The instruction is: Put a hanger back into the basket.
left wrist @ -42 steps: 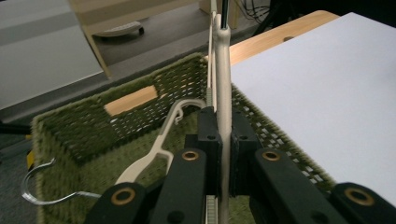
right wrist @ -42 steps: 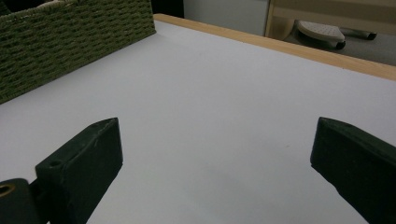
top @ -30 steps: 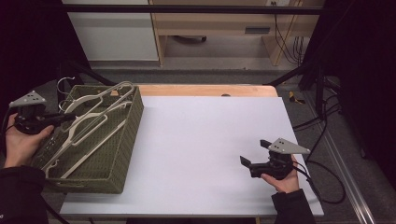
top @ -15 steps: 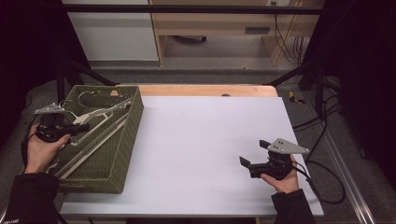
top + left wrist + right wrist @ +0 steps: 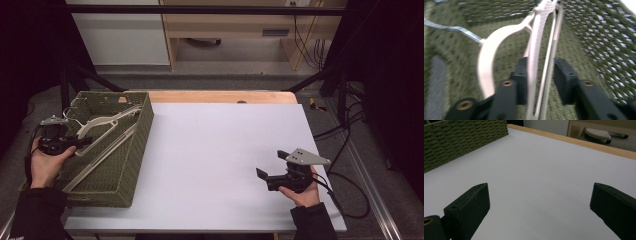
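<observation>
White worktop (image 5: pixel 220 150) is carrying a green woven basket (image 5: pixel 137 145) at its left edge. I am holding the left gripper (image 5: pixel 537 80) inside it; its jaws have just been opening and are loosely straddling the white hangers (image 5: pixel 534 50). I am resting the right gripper (image 5: pixel 272 165) near right, jaws spread.

Hangers (image 5: pixel 102 125) in basket (image 5: pixel 137 150), table's (image 5: pixel 220 150) left
</observation>
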Motion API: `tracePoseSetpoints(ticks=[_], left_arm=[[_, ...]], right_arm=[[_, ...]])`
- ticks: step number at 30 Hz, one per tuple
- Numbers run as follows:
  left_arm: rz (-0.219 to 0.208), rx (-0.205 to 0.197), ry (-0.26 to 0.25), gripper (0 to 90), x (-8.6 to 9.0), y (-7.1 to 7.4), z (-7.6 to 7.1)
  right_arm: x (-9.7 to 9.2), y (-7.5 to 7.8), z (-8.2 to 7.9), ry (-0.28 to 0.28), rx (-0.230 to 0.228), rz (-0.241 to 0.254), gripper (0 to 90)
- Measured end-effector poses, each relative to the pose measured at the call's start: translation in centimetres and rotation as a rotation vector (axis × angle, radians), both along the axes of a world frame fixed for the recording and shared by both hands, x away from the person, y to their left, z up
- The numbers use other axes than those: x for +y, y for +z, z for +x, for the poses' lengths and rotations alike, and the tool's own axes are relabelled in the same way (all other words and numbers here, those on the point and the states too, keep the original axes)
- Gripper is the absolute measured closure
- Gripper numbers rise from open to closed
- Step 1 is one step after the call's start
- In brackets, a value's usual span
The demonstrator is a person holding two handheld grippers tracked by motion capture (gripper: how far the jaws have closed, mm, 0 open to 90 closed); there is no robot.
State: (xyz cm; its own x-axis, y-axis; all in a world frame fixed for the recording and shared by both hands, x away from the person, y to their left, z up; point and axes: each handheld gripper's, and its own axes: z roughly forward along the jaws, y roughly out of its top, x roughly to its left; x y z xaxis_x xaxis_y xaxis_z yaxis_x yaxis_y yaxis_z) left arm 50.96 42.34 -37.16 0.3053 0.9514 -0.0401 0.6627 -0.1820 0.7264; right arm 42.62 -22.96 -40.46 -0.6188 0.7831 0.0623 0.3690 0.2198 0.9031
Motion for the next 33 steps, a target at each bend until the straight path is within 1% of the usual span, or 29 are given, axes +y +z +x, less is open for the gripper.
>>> tracePoseSetpoints(ticks=[1, 2, 4, 5, 6, 8, 9, 10, 11, 12, 13, 14, 15, 17, 18, 20, 21, 23, 25, 26, 28, 30, 33], left_arm=[[0.013, 0.002, 0.016, 58.5, 0.1, 0.0, 0.0], [0.024, 0.004, 0.044, 55.4, 0.2, -0.1, -0.1], [0.027, 0.019, 0.058, 51.6, 0.6, -0.4, -0.2], [0.023, 0.018, 0.061, 49.0, 0.6, -0.5, -0.3], [0.017, 0.018, 0.062, 48.5, 0.6, -0.6, -0.4], [0.031, 0.021, 0.071, 46.9, 0.7, -0.7, -0.6], [0.035, 0.025, 0.080, 46.2, 0.7, -0.7, -0.8], [0.032, 0.030, 0.100, 45.4, 0.7, -0.7, -1.0], [0.040, 0.031, 0.113, 44.8, 0.6, -0.6, -1.1], [0.054, 0.014, 0.108, 43.9, 0.6, -0.5, -1.4], [0.044, 0.007, 0.108, 42.6, 0.6, -0.3, -1.6], [0.030, -0.004, 0.107, 42.4, 0.5, -0.1, -2.0], [0.027, -0.019, 0.101, 41.5, 0.3, 0.1, -2.3], [0.010, -0.070, 0.074, 39.6, -0.5, 0.8, -3.2], [0.004, -0.083, 0.063, 38.6, -0.8, 1.0, -3.6], [-0.024, -0.128, 0.033, 35.8, -1.7, 1.6, -4.3], [-0.038, -0.155, 0.002, 34.4, -2.3, 2.0, -4.9], [-0.072, -0.202, -0.037, 30.5, -3.6, 2.6, -5.7], [-0.104, -0.251, -0.081, 28.0, -5.0, 2.9, -6.4], [-0.114, -0.272, -0.108, 25.7, -5.8, 3.1, -6.7], [-0.135, -0.304, -0.155, 22.0, -7.4, 3.1, -7.1], [-0.151, -0.326, -0.198, 16.8, -9.0, 3.0, -7.5], [-0.178, -0.335, -0.255, 8.4, -11.0, 2.6, -7.9]], right_arm=[[0.0, 0.0, 0.0, 0.004, -0.001, -0.003, 3.4], [0.0, 0.0, 0.0, 0.004, -0.001, -0.003, 3.4], [0.0, 0.0, 0.0, 0.001, -0.001, -0.002, 3.4], [0.1, -0.1, 0.1, 0.002, -0.002, -0.004, 3.3], [0.1, -0.1, 0.1, 0.005, -0.004, -0.004, 3.4], [0.1, -0.1, 0.1, 0.004, 0.000, -0.006, 3.3], [0.1, -0.2, 0.1, 0.003, 0.000, -0.007, 3.3], [0.2, -0.2, 0.1, 0.001, 0.001, -0.006, 3.3], [0.1, -0.2, 0.1, 0.002, 0.002, -0.007, 3.3], [0.1, -0.1, 0.1, 0.002, 0.002, -0.007, 3.3], [0.1, -0.1, 0.1, 0.002, -0.004, -0.008, 3.3], [0.1, -0.1, 0.1, 0.000, 0.000, -0.007, 3.3], [0.1, -0.1, 0.1, 0.001, -0.003, -0.007, 3.3], [0.0, -0.1, 0.1, 0.001, -0.005, -0.007, 3.3], [0.0, -0.1, 0.1, 0.000, -0.005, -0.007, 3.3], [0.0, -0.1, 0.0, -0.002, -0.003, -0.005, 3.3], [0.0, -0.1, 0.0, -0.002, -0.003, -0.004, 3.3], [-0.1, 0.0, 0.0, 0.004, -0.005, -0.004, 3.3], [-0.1, 0.1, -0.1, 0.000, -0.006, 0.002, 3.3], [-0.2, 0.1, -0.1, -0.002, -0.009, 0.007, 3.2], [-0.3, 0.2, -0.2, -0.002, -0.013, 0.010, 3.1], [-0.3, 0.3, -0.2, -0.004, -0.020, 0.013, 3.0], [-0.5, 0.4, -0.3, -0.005, -0.030, 0.019, 2.8]])
